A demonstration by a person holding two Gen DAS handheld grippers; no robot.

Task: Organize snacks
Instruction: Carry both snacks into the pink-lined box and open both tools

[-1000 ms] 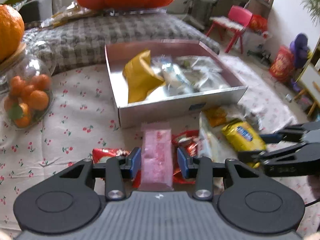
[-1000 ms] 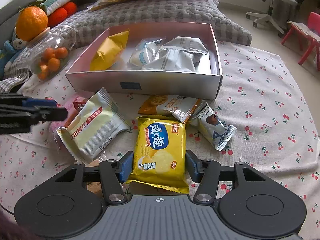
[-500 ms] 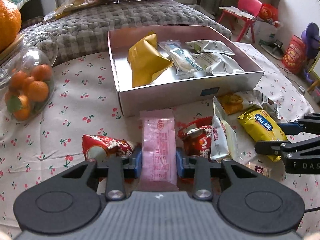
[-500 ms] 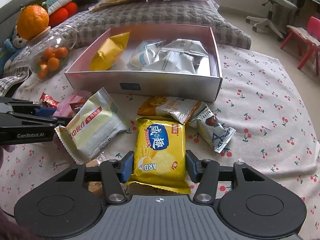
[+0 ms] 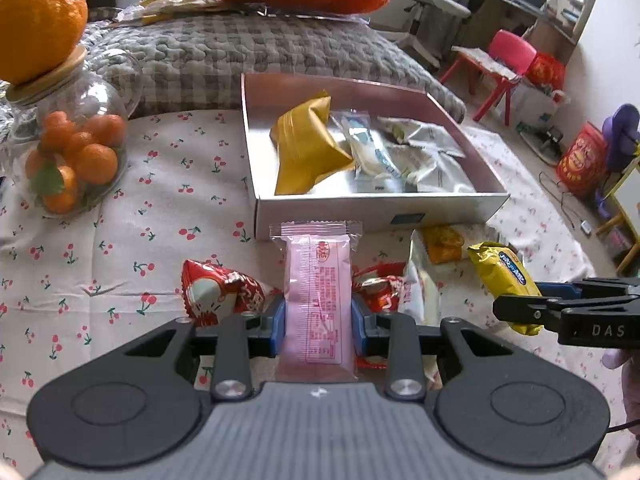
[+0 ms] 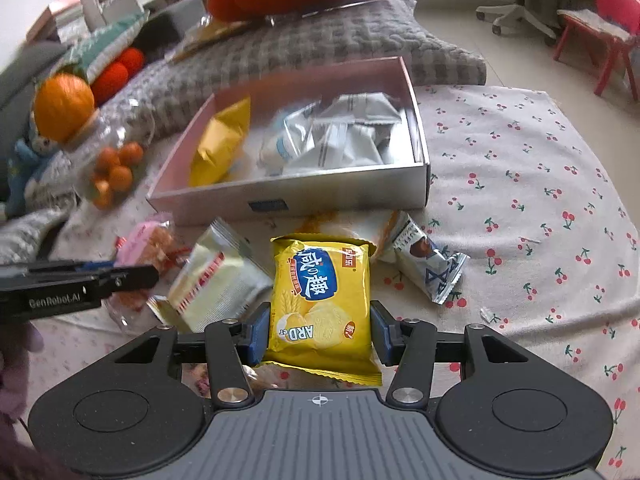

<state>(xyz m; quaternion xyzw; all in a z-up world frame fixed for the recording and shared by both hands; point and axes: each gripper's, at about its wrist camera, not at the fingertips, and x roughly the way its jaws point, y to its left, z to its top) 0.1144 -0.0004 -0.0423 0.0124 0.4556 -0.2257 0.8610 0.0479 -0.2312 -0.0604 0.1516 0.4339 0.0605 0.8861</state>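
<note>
Both hands have a packet. The left gripper [image 5: 318, 320] has its jaws pressed on the sides of the pink wafer bar [image 5: 318, 300]; they have just been closing on it. The right gripper [image 6: 318, 330] has drawn its jaws in on the yellow cracker pack [image 6: 322, 294], and they sit against the pack's edges.

Both packets are just before the near wall of the silver box [image 5: 340, 210], which lies on the cherry-print cloth [image 5: 120, 240]. I would lift each packet clear of that wall before going forward, since a low carry would catch the lip.

Inside the box, the left end by the mustard pouch [image 5: 306, 152] has bare floor, while the right end is heaped with silver packets. The two hands are close, so one at a time seems wiser. The glass jar of oranges [image 5: 68, 160] stands well off towards the cloth's left edge.
</note>
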